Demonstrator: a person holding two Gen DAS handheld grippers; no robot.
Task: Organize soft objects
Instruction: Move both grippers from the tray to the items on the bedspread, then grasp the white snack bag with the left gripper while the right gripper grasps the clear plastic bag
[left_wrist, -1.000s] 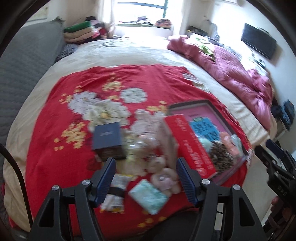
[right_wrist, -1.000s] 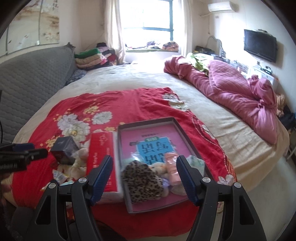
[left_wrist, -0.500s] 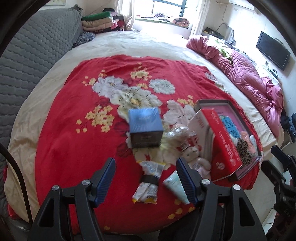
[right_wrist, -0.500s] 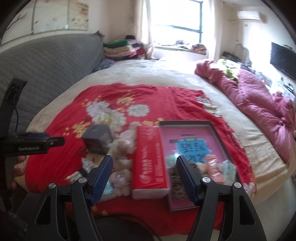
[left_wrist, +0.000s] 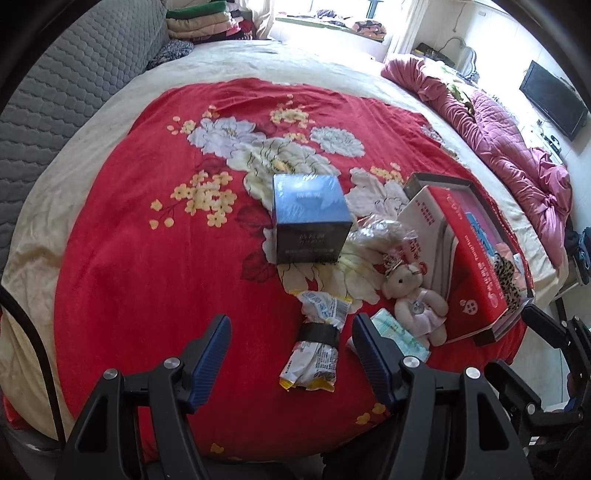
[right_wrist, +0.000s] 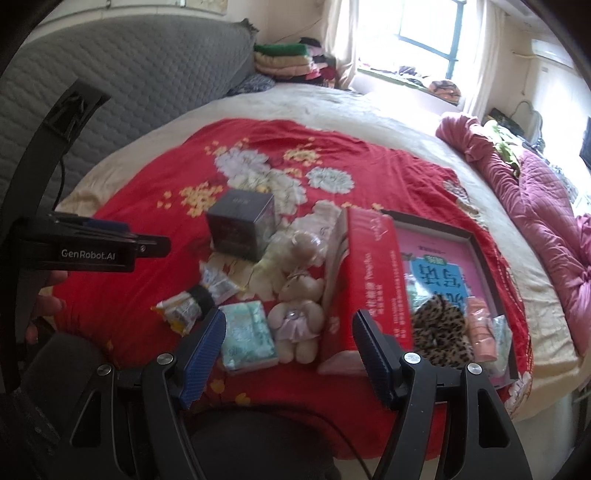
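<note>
In the left wrist view, the left gripper hung wide open and empty above a crinkled snack packet near the red blanket's front edge. In the right wrist view, the right gripper gaped equally wide, holding nothing, over the plush teddy bear beside a soft tissue pack.

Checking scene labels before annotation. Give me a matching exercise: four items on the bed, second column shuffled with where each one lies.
Items:
1. teddy bear
2. leopard-print fabric
3. dark blue box
4. snack packet

Places:
A. inside the pink-lined tray
B. beside the red carton
C. on the blanket's flower print
D. between the left gripper's fingertips in its view

Pairs: 1-B, 2-A, 3-C, 4-D
</note>
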